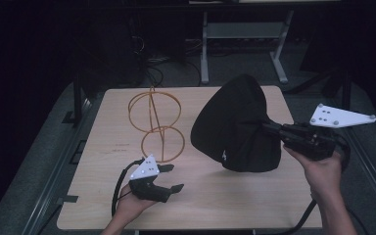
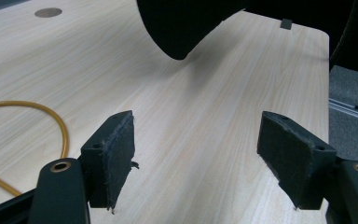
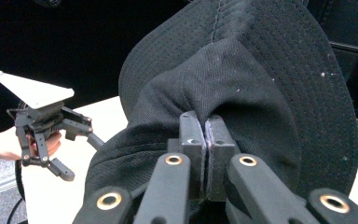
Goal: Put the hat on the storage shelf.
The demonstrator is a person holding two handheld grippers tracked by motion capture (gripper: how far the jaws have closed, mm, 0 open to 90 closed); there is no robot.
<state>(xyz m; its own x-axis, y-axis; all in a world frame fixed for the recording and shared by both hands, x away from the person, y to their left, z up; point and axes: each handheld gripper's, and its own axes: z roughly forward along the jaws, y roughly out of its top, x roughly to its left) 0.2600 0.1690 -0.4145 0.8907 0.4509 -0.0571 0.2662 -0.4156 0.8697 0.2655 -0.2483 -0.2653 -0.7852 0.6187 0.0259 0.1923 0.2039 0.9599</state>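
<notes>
Hat point(image 1: 235, 125) first: we are holding this black floppy hat up over the right side of the table point(image 1: 103, 205), and its low edge looks like it is just brushing the wood or hanging a tiny bit above it. We cannot tell which. Our right gripper point(image 1: 269, 128) is pinching a fold of the hat cloth, with its jaws squeezed tight together on it.

Our left gripper point(image 1: 169, 178) is waiting low near the front edge of the table, with its jaws standing wide apart and nothing between them. Just behind it a yellow wire stand point(image 1: 155, 125) is standing, made of rings.

We are thinking the pinch is only a small bit of cloth, so the hat could be slipping out and dropping if we swing it fast. The hanging brim could also be bumping the wire stand and knocking it over.

The right gripper view is showing the tight pinch and the stitching up close. The left gripper view is showing the shadowy gap under the hat's edge point(image 2: 182, 28), and a curve of the yellow wire point(image 2: 51, 116).
</notes>
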